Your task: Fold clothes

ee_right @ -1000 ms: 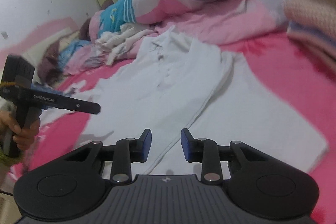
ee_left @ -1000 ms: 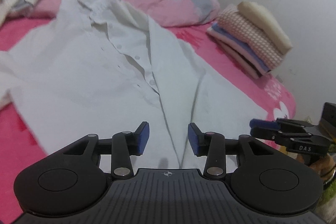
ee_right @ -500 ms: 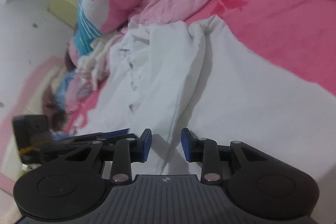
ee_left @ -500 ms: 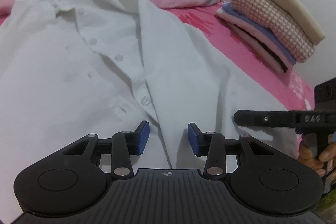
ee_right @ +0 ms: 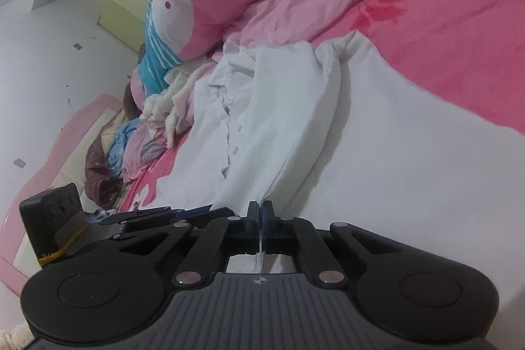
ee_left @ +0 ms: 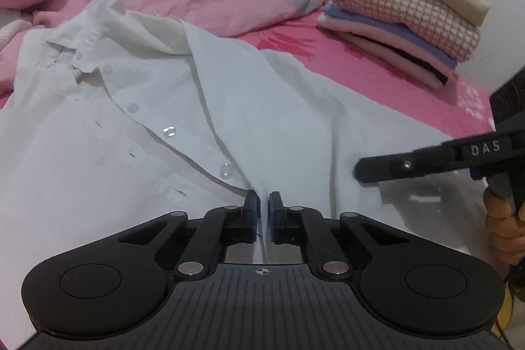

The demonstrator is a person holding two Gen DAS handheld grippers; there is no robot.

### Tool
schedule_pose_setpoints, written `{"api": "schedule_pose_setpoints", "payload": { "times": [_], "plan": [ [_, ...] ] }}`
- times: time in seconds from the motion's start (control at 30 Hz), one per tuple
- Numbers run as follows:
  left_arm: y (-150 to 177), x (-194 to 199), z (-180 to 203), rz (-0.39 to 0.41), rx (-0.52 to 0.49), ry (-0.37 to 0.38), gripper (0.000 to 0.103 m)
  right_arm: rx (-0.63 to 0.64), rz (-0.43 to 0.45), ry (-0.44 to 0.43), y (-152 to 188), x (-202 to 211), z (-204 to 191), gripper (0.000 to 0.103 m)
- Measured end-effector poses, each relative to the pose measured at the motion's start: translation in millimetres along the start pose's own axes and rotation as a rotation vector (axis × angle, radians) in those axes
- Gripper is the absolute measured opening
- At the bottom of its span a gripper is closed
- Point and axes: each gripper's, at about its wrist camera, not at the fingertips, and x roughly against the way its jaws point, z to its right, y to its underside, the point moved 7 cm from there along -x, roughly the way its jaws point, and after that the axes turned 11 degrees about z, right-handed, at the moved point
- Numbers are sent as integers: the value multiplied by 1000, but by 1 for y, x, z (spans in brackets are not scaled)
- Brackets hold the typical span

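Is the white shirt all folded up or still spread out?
Mostly spread out. The white shirt lies flat on the pink bed, collar and buttons showing; only one side flap is turned inward, unlike the folded stack.

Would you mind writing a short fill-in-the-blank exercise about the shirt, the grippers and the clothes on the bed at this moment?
1. The left gripper is shut on the fabric of the ____ shirt.
2. The right gripper is ____ on a fold of the same shirt.
3. The folded item on top of the stack of clothes is ____ in colour.
4. The bed sheet under the shirt is ____.

Missing words: white; shut; cream; pink
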Motion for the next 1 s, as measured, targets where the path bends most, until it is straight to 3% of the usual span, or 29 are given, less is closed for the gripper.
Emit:
{"api": "schedule_pose_setpoints", "payload": {
  "times": [0.37,0.67,0.83,1.0],
  "plan": [
    [0,2,-36,-6,49,-88,5,67,5,77,2,15,9,0],
    [8,22,-28,-27,278,118,11,70,-2,106,7,15,17,0],
    [18,16,-11,-89,259,154,11,73,-2,107,7,15,17,0],
    [22,12,-6,-100,237,132,11,75,-1,108,8,15,16,0]
  ]
}}
